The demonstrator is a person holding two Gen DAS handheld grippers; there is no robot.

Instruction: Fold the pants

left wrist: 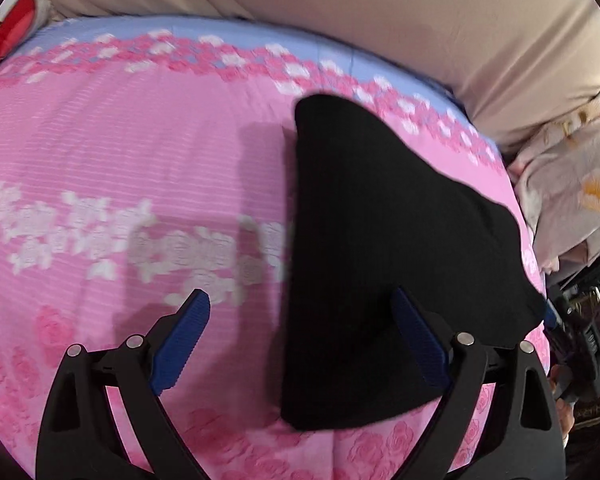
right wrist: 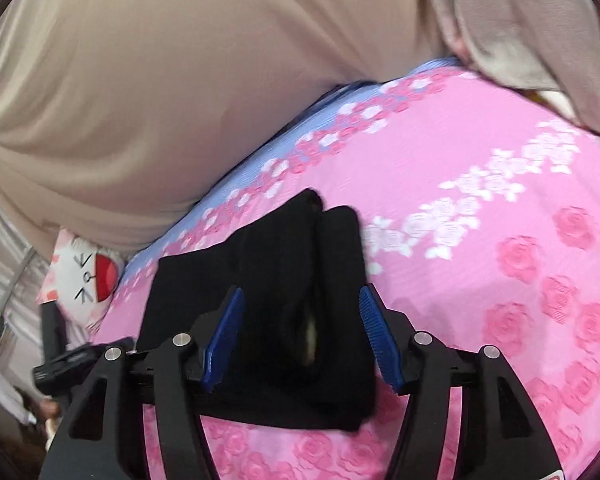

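Both grippers stand with jaws apart and nothing pinched: the left gripper (left wrist: pixel 304 344) is spread wide, one blue pad over the bedspread and the other over the pants, and the right gripper (right wrist: pixel 302 336) is parted above the dark bundle with its pads clear of the cloth on both sides.

The pants (right wrist: pixel 268 280) are black, already folded into a compact, thick packet. They lie on the pink rose-patterned bedspread (left wrist: pixel 120 160), near its blue-edged floral border and well short of the beige cushion (right wrist: pixel 160 80) behind that border. In the right wrist view a fold line runs up the middle of the packet, with a small pale patch showing in the crease; what it is cannot be made out.

Judging by how it slumps and rounds at the corners, the fabric is soft, light and limp, neither slippery nor fragile. It will sag if lifted by one point, so the likely best hold is at two corners of the same edge, pinching through all layers so that the stack stays together.

Each gripper tilts down toward the packet from the near side, and the left one sits off to the packet's edge. A red-and-white cartoon pillow (right wrist: pixel 88 280) lies beyond the border, well apart from the pants.
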